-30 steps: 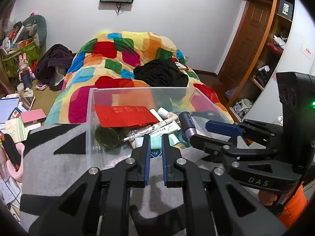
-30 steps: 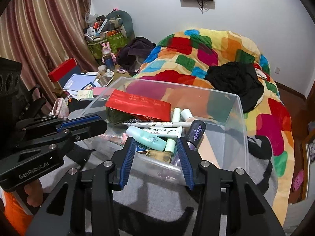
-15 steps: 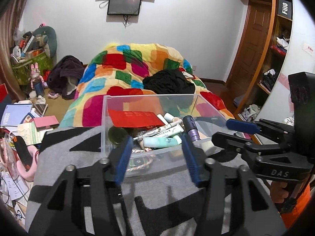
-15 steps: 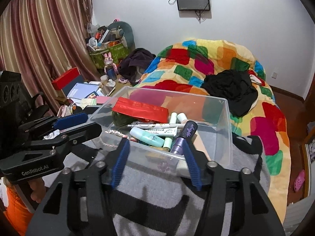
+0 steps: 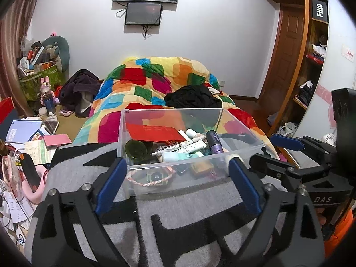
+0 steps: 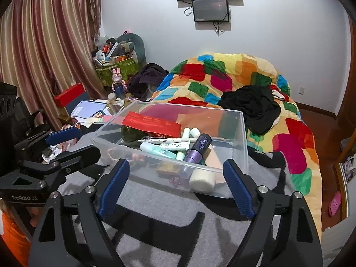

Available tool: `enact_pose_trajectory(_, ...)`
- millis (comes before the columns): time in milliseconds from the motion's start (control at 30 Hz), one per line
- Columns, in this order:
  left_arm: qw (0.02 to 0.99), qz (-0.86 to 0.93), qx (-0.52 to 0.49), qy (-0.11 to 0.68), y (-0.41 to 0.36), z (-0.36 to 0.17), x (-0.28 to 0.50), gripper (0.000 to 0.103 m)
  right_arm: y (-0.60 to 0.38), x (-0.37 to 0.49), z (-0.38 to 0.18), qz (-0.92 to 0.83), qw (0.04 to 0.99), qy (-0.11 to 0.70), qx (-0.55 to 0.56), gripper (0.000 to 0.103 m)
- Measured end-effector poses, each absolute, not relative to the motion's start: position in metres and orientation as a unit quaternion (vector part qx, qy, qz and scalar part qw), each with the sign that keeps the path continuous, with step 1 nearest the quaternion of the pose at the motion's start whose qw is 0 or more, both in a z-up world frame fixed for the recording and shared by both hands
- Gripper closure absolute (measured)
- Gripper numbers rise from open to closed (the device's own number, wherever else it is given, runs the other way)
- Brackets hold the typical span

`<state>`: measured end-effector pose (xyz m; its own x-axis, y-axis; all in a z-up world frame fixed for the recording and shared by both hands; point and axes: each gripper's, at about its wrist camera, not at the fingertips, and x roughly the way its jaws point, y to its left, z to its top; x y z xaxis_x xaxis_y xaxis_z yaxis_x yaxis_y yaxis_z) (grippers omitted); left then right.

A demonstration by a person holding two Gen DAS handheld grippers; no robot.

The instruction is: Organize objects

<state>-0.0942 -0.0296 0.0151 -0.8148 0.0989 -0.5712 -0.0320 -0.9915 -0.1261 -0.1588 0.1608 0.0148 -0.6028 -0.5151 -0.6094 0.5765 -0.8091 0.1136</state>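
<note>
A clear plastic box point(image 5: 242, 133) stands on a grey and black blanket point(image 5: 178, 222); it also shows in the right wrist view point(image 6: 241, 133). It holds a red packet point(image 5: 155, 132), a purple bottle point(image 5: 214, 143), a mint tube point(image 5: 178, 155), a green jar point(image 5: 135, 149) and other small toiletries. My left gripper point(image 5: 178, 182) is open and empty just before the box's near wall. My right gripper point(image 6: 175, 182) is open and empty before the box's near corner. It also shows at the right of the left wrist view point(image 5: 278, 149).
A colourful patchwork duvet point(image 5: 155, 82) with black clothing point(image 5: 193, 98) lies behind the box. Books, papers and clutter point(image 5: 26, 133) cover the floor at the left. A wooden wardrobe point(image 5: 311, 66) stands at the right. Curtains point(image 6: 44, 55) hang at the left.
My left gripper has opened from nearly shut to wide. My right gripper has opened wider. Both have pulled back and up from the box.
</note>
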Motion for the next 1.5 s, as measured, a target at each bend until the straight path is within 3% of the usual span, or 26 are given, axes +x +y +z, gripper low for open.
enact_pose_trajectory(1500,0.033,0.952,-0.3,-0.049,-0.026,0.01,-0.081,0.005,0.163,-0.143,0.013,-0.895,0.313,0.046,0.315,0.014)
